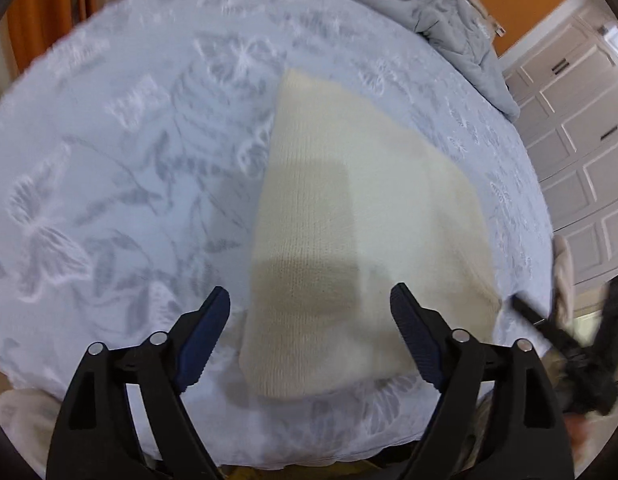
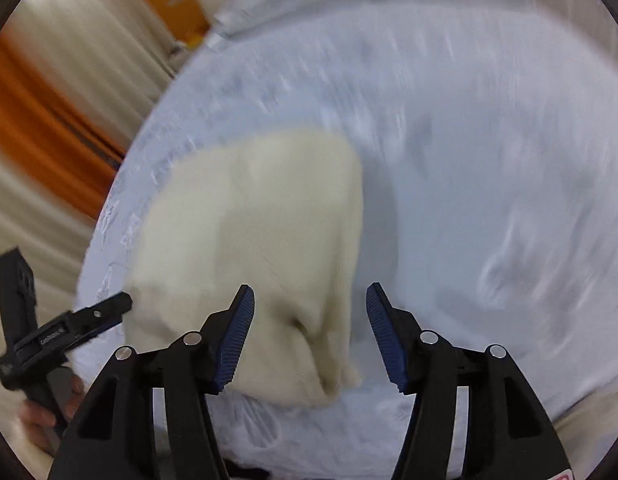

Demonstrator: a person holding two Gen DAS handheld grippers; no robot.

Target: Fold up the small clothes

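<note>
The cream knit garment lies folded flat on the bed, filling the centre of my left wrist view, its near edge between my two fingers. In my right wrist view the same piece sits centre-left, blurred, with a rumpled corner at its near end just ahead of my fingers.

My left gripper hangs over the garment's near edge with its blue-padded fingers spread wide, holding nothing. My right gripper is likewise spread apart above the garment's near corner, nothing pinched between the ribbed pads.

From my right wrist view, my left gripper appears at the lower left of the frame, its black finger tip touching the garment's left edge; small white lettering runs along its body, but it is too small and blurred for me to read. A bit of red print shows at the bottom right corner, cut off and unreadable.

Under everything is the white bedspread with its pale butterfly and leaf pattern. A grey quilt is bunched at the upper right, beyond it white panelled cupboard doors and an orange wall. Orange and cream curtains fill the left side.
</note>
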